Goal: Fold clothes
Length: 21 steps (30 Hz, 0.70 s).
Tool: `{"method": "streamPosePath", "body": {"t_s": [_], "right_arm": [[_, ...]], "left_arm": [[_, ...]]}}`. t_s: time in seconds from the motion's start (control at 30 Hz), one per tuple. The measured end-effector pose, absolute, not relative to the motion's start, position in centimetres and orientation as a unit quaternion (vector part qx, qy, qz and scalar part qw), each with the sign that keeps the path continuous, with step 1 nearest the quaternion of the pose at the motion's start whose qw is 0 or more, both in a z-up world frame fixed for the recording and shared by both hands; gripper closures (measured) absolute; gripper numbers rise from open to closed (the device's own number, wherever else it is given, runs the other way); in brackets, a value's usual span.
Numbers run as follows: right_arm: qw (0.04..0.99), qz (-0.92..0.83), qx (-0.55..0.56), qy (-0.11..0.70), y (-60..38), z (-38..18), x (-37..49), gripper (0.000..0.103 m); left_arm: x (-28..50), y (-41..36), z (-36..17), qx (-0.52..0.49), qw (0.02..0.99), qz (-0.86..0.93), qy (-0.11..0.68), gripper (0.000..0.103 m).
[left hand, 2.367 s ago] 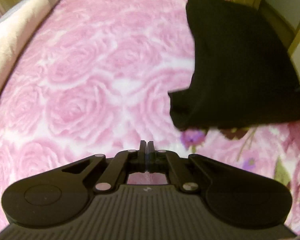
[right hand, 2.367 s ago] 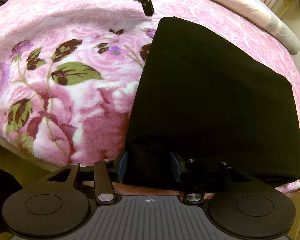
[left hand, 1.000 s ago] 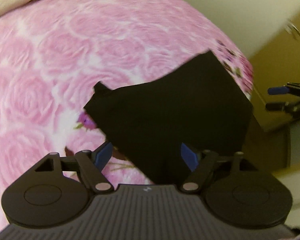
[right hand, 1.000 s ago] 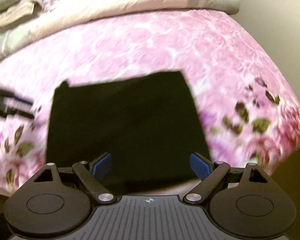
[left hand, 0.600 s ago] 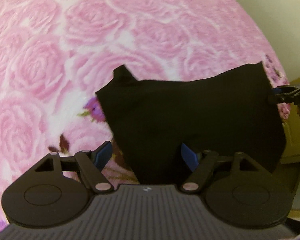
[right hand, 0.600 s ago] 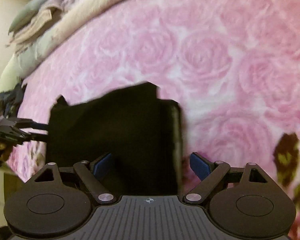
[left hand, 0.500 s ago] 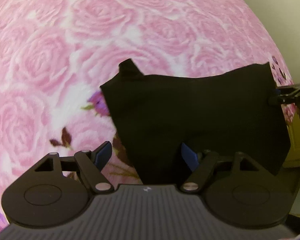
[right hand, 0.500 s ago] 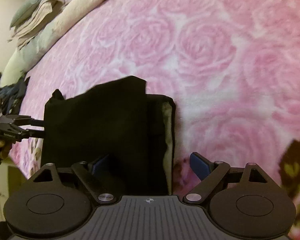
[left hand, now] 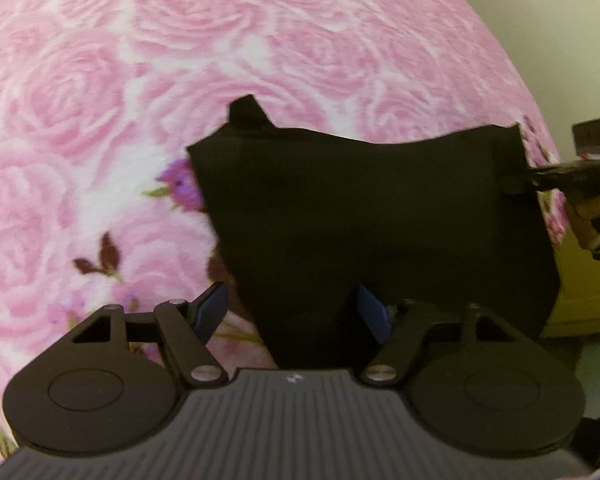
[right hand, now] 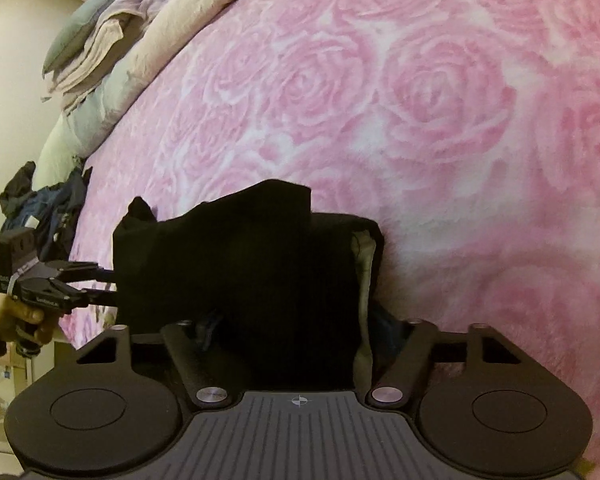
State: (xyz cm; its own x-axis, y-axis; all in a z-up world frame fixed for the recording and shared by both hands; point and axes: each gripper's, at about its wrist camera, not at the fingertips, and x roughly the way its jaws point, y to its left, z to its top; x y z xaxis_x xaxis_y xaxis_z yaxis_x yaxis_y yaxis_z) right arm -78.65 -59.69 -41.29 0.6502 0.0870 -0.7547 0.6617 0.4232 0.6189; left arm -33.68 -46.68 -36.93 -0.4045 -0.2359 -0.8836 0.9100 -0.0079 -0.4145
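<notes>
A folded black garment lies on the rose-patterned blanket near the bed's edge. My left gripper is open, and its blue pads straddle the garment's near edge. In the right wrist view the same garment shows a pale lining strip along its right fold. My right gripper is open around the opposite edge, its pads mostly hidden by cloth. Each gripper shows in the other's view: the left gripper at the cloth's left side, the right gripper at its right corner.
The pink rose blanket covers the bed. Rolled cream and green bedding with folded cloths runs along the far side. A heap of dark blue clothes lies beside it. A hand holds the left gripper. Yellow furniture stands past the bed edge.
Both grippers opened and swung round to opposite ends of the garment. Over the last half second each slid closer, so the cloth edges now sit between their fingers.
</notes>
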Motion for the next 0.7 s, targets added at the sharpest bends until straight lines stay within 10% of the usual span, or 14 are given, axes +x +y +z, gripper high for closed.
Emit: {"method": "streamPosePath", "body": {"t_s": [0.23,0.43,0.7], "right_arm": [[0.744,-0.212,0.516,0.368,-58.9,-40.1,-78.5,0.064],[0.733,-0.233,0.526,0.363,-58.3,-39.0,-78.5,0.073],[0.730,-0.288,0.534,0.316,-57.7,-35.7,-80.2,0.076]], "left_arm": [[-33.3,-47.3,-38.2,0.295,0.426,-0.651,0.555,0.034],[-33.2,-47.4,-37.2,0.286,0.423,-0.671,0.537,0.076],[-34.2,-50.0,-32.6,0.307,0.418,-0.719,0.463,0.087]]}}
